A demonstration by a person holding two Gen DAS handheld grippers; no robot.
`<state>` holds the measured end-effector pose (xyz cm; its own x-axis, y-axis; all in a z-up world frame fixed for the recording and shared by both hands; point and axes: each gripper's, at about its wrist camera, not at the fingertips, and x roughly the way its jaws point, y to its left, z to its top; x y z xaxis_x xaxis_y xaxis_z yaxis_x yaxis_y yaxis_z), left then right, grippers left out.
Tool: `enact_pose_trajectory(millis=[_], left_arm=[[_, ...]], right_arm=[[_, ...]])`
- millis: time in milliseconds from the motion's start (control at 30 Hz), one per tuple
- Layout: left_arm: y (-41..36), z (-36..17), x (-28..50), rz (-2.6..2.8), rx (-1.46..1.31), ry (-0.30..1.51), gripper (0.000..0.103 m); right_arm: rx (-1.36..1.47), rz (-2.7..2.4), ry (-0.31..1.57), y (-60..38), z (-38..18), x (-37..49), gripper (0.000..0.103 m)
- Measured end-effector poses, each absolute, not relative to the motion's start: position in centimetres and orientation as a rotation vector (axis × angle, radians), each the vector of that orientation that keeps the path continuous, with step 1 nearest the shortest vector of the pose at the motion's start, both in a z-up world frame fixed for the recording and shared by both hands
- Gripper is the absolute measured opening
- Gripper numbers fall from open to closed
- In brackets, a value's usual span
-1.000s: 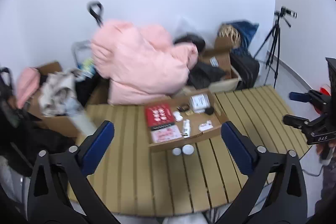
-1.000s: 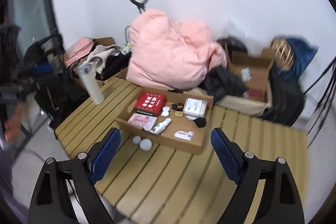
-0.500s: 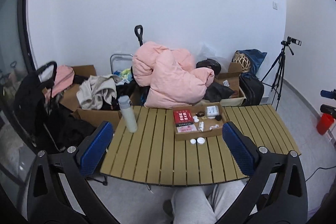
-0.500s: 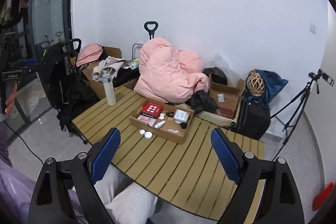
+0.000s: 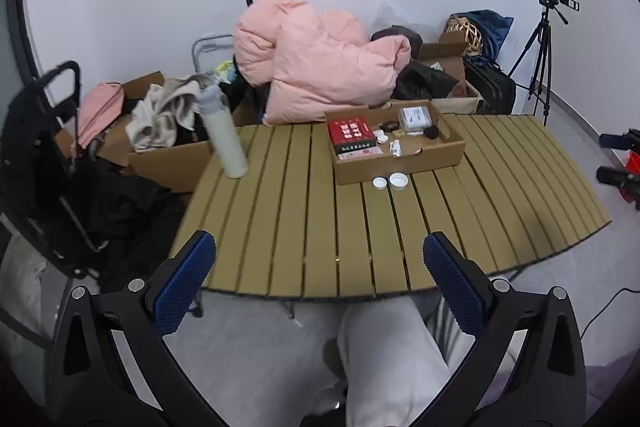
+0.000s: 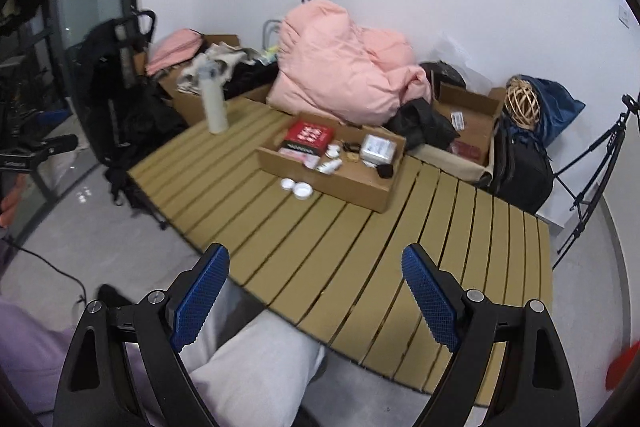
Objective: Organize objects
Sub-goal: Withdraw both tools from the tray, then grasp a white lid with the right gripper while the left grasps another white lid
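A shallow cardboard box (image 5: 400,169) (image 6: 344,183) sits on the slatted wooden table (image 5: 304,211) (image 6: 360,247). Inside lie a red box (image 5: 351,131) (image 6: 309,135), a white packet (image 5: 416,115) (image 6: 378,149), a small white bottle (image 5: 395,148) (image 6: 329,166) and other small items. Two white round lids (image 5: 389,181) (image 6: 297,187) rest on the table just in front of the box. A tall white bottle (image 5: 222,135) (image 6: 214,101) stands at the table's left. My left gripper (image 5: 320,267) and right gripper (image 6: 316,275) both hang open and empty over the near table edge, well short of the box.
A person's light-trousered knee (image 5: 384,347) (image 6: 256,367) is under the near edge. Behind the table are a pink quilt (image 5: 320,67), cardboard boxes of clothes (image 5: 168,147), a black stroller (image 5: 48,147), a black suitcase (image 6: 520,167) and a tripod (image 5: 540,55).
Both views pulled far back from the table half a second ago, then came closer and lower again. The objects on the table have not moved, and both grippers stayed open.
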<state>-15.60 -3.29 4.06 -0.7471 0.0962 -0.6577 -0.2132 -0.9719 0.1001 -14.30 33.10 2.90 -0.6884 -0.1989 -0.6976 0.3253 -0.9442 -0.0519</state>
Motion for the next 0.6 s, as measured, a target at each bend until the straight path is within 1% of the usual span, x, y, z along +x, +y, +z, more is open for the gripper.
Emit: enact_pose_trajectory(millis=[100,133,167,300,367,400,433,500,533,567,600], left_arm=[[-1.8,-2.0,-18.3,2.763,-1.037,0.218,0.103],[-1.3,-3.1,-18.9,2.748,-1.035,0.213,0.103],[-0.4,-5.2,-20.1,2.726,-1.041,0.212,0.103],[2.9,-10.2,-25.4,2.696,-1.040,0.255,0.100],[4.2,-12.2,-28.7,2.670,-1.064,0.238,0.092],[4.6,-13.2,-30.6,2.641,-1.082,0.201,0.083],[4.8,-13.7,-31.7,2.624,-1.092,0.170,0.077],[5.1,-15.4,-35.6,2.581,-1.138,0.065,0.075],[5.3,-15.9,-36.6,2.563,-1.155,0.037,0.073],[5.6,-16.9,-38.5,2.520,-1.201,-0.007,0.072],[5.8,-17.5,-39.3,2.505,-1.225,-0.016,0.066]], right_arm=[[1.064,-2.716,0.275,32.2,-2.6,-17.2,0.091],[1.059,-2.773,0.288,31.7,-5.2,-18.5,0.091],[1.072,-2.781,0.277,31.3,-6.9,-19.4,0.091],[1.159,-2.700,0.152,29.1,-13.8,-25.1,0.091],[1.174,-2.690,0.118,27.9,-16.1,-28.4,0.091],[1.184,-2.694,0.106,27.5,-16.9,-29.9,0.091],[1.193,-2.692,0.090,27.2,-17.7,-31.5,0.090],[1.198,-2.681,0.041,26.7,-18.9,-34.5,0.080],[1.209,-2.687,0.025,26.5,-19.4,-35.9,0.068],[1.219,-2.705,0.008,26.4,-19.9,-37.1,0.061],[1.224,-2.711,-0.021,26.4,-20.4,-38.3,0.060]])
